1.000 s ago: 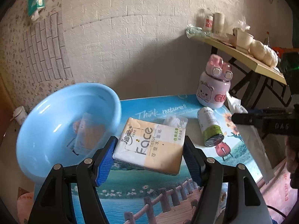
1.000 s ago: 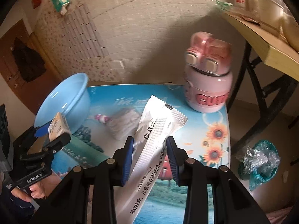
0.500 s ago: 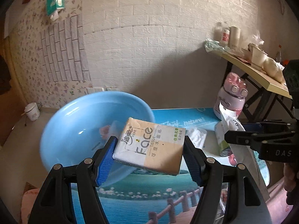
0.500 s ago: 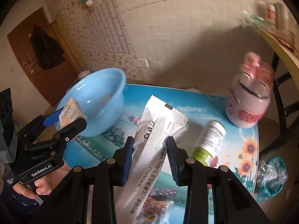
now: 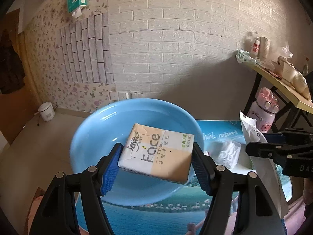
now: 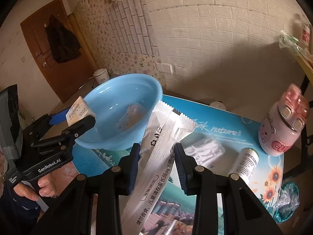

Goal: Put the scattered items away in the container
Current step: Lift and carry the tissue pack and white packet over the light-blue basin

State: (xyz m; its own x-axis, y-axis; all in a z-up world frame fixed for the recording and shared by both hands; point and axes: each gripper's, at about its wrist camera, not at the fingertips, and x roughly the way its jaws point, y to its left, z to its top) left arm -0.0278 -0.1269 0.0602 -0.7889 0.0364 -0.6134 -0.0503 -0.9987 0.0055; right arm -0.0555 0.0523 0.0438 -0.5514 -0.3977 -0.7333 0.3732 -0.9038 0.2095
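Observation:
My left gripper (image 5: 156,162) is shut on a beige tissue pack (image 5: 158,152) printed "Face", held in the air in front of the light blue basin (image 5: 93,129). In the right wrist view that same left gripper (image 6: 78,115) holds the tissue pack (image 6: 78,110) at the near rim of the basin (image 6: 137,86), where one clear-wrapped item (image 6: 130,119) lies inside. My right gripper (image 6: 156,156) is shut on a long white sachet (image 6: 162,145) that sticks up toward the basin's right edge. The sachet (image 5: 252,131) shows at the right of the left wrist view.
On the picture-printed table (image 6: 215,121) lie a clear pack of white cotton swabs (image 6: 203,150) and a white bottle (image 6: 244,162) on its side; a pink bottle (image 6: 283,125) stands at the far right. A wooden side table (image 5: 281,86) with clutter is at the right, a brick wall behind.
Both grippers have swung left toward the basin, keeping their loads. The basin now sits directly behind the tissue pack and close to the sachet's tip.

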